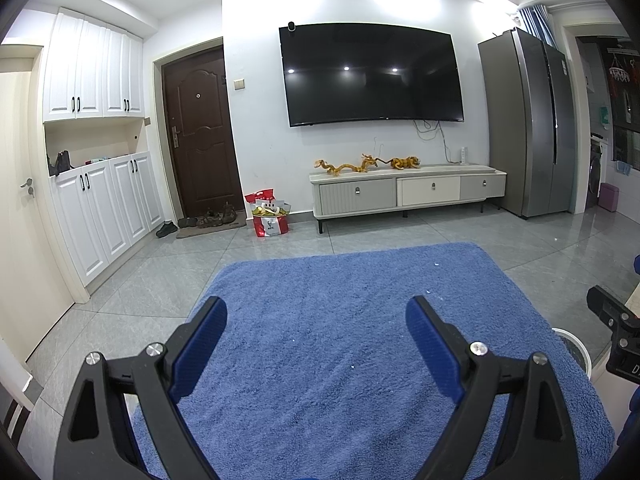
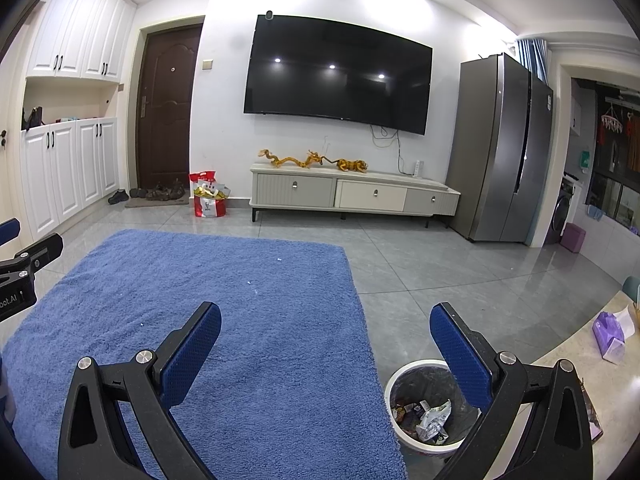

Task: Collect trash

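Observation:
A white trash bin (image 2: 404,436) with a dark liner stands on the floor at the rug's right edge; crumpled wrappers (image 2: 434,420) lie inside. Its rim also shows in the left wrist view (image 1: 576,344). My left gripper (image 1: 316,316) is open and empty, held above the blue rug (image 1: 340,340). My right gripper (image 2: 326,324) is open and empty, above the rug's right part (image 2: 240,320), its right finger over the bin. A few tiny white specks (image 2: 249,282) lie on the rug. The right gripper shows at the left view's right edge (image 1: 616,320).
A low TV cabinet (image 2: 352,194) and a wall TV (image 2: 336,76) stand ahead, a grey fridge (image 2: 500,152) to the right. A red bag (image 2: 208,200) and shoes (image 2: 160,192) sit by the brown door. A table edge with a purple tissue pack (image 2: 610,336) is at right.

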The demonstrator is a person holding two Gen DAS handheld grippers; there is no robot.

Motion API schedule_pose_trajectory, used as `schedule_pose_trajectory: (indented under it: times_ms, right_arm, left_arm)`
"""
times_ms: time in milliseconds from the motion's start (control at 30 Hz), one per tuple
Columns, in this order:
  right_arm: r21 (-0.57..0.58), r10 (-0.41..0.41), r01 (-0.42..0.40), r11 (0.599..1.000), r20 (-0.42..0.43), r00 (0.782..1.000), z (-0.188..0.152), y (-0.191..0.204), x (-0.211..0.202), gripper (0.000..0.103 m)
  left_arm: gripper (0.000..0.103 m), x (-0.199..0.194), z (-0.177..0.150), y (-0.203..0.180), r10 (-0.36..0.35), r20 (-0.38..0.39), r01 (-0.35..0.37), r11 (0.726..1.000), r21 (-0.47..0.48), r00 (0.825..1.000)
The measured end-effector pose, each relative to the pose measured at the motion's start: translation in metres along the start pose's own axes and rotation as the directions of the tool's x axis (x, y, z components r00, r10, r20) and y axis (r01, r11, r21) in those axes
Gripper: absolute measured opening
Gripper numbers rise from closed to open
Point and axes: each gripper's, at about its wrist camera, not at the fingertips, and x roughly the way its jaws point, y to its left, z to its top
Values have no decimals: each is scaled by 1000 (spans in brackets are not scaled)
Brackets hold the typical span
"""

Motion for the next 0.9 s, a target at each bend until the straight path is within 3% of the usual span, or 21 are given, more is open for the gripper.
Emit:
schedule_pose_trajectory:
  times_ms: [900]
  right_arm:
    - [-8,7,-7,1000,-4,1000,-4,1,1,102]
  left_arm:
    - [91,-1,-1,9,11,6,-11,1000,-8,1000]
